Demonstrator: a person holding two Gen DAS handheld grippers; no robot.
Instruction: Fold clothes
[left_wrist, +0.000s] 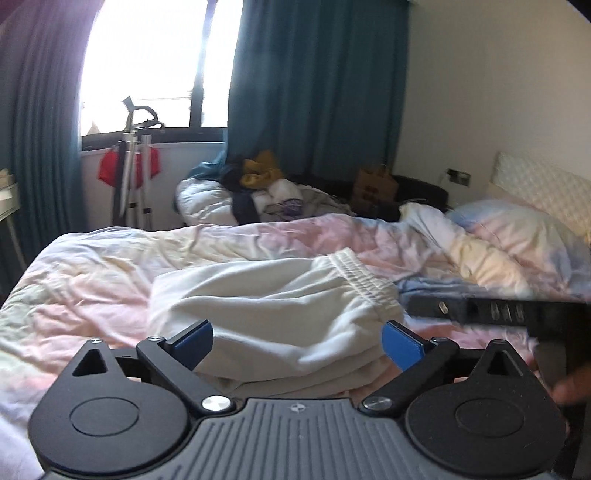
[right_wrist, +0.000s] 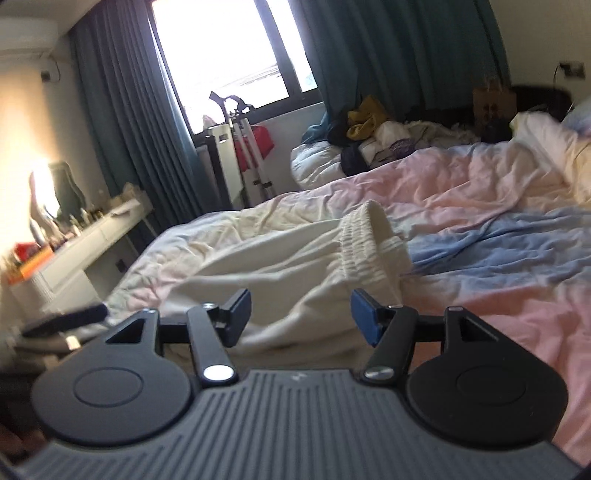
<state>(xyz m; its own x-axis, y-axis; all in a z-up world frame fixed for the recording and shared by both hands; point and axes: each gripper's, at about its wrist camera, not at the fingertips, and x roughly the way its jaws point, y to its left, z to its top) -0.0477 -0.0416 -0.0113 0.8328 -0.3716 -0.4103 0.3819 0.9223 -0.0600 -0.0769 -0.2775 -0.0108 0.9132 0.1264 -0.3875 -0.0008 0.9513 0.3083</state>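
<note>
A cream-white garment with an elastic waistband (left_wrist: 266, 295) lies folded over in layers on the pastel quilt of the bed (left_wrist: 92, 280). My left gripper (left_wrist: 297, 345) is open just before its near edge, blue pads on either side, holding nothing. The right gripper's black body (left_wrist: 498, 310) shows blurred at the right of the left wrist view, beside the waistband. In the right wrist view the same garment (right_wrist: 295, 266) lies ahead, waistband (right_wrist: 369, 243) raised at the right. My right gripper (right_wrist: 301, 317) is open and empty above its near edge.
A pile of clothes and bedding (left_wrist: 258, 192) lies past the bed's far side below teal curtains (left_wrist: 317, 92). A white stand with red cloth (left_wrist: 133, 173) is by the window. Pillows (left_wrist: 517, 229) are at the right. A cluttered white desk (right_wrist: 85, 240) stands left of the bed.
</note>
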